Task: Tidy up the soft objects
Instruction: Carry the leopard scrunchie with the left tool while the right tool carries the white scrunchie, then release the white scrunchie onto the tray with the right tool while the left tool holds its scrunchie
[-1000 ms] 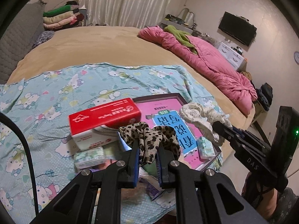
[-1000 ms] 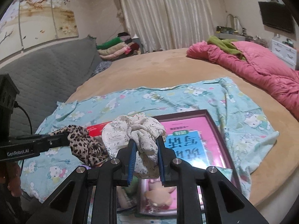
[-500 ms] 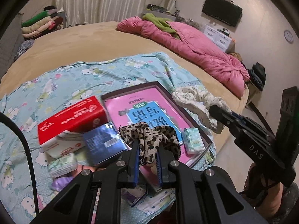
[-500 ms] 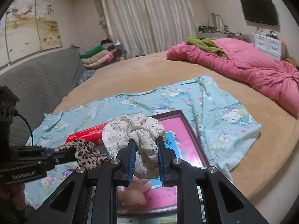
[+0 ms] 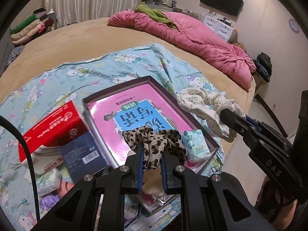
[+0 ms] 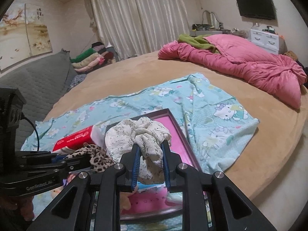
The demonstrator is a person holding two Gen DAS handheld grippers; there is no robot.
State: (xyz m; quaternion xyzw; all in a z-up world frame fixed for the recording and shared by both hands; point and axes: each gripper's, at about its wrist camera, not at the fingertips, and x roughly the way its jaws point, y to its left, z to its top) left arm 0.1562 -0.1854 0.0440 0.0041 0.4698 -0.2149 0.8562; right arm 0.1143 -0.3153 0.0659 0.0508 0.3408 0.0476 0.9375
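Observation:
My left gripper [image 5: 152, 150] is shut on a leopard-print scrunchie [image 5: 154, 140] and holds it above the near end of a dark-rimmed box [image 5: 115, 90] with a pink book inside. My right gripper [image 6: 150, 148] is shut on a cream floral scrunchie [image 6: 134, 132], also held in the air over that box [image 6: 184, 134]. In the left wrist view the right gripper [image 5: 229, 117] comes in from the right with the cream scrunchie [image 5: 204, 100]. In the right wrist view the left gripper [image 6: 77, 159] and leopard scrunchie [image 6: 94, 156] are at lower left.
A red tissue box [image 5: 52, 123], a dark blue packet [image 5: 80, 152] and small tissue packs [image 5: 196, 146] lie on the Hello Kitty cloth [image 5: 86, 73] on the tan bed. A pink quilt [image 5: 192, 40] lies far right. Folded clothes [image 5: 28, 28] are stacked at the back left.
Both grippers have moved right and slightly up with their scrunchies held. The box with the pink book now lies more centrally under the left gripper.

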